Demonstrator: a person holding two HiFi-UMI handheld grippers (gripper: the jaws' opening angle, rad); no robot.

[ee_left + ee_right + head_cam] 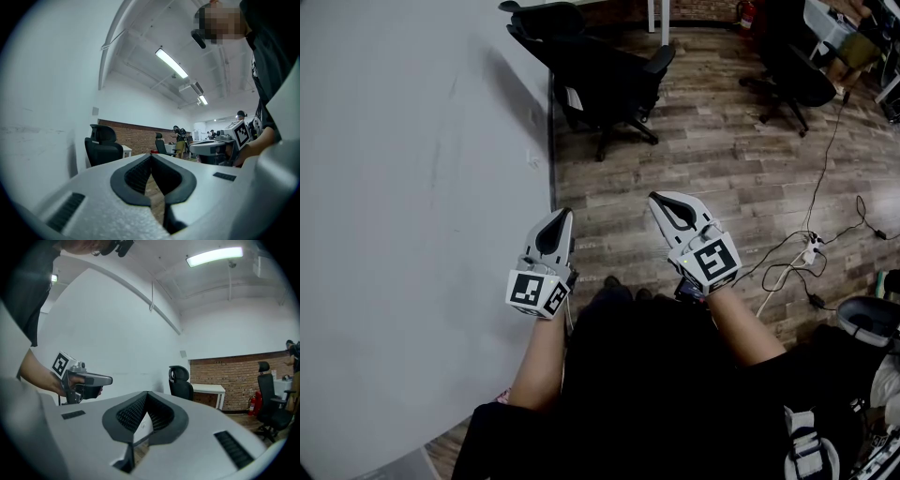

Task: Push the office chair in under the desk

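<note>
A black office chair point(600, 75) stands on the wood floor by the grey wall, several steps ahead of me and turned partly aside. The white desk point(208, 390) sits behind it against the brick wall; only a white desk leg point(657, 19) shows from the head view. My left gripper point(563, 214) and right gripper point(657, 198) are held side by side at waist height, both shut and holding nothing, far short of the chair. The chair point(102, 149) shows beyond the left gripper's closed jaws point(151, 155), and the chair point(180, 383) shows past the right gripper's point(146, 393).
A second black chair point(792, 80) stands at the far right. Cables and a white power strip point(811, 248) lie on the floor to my right, near a grey bin point(867, 319). The wall point(412, 187) runs along my left. A fire extinguisher point(252, 404) stands by the brick wall.
</note>
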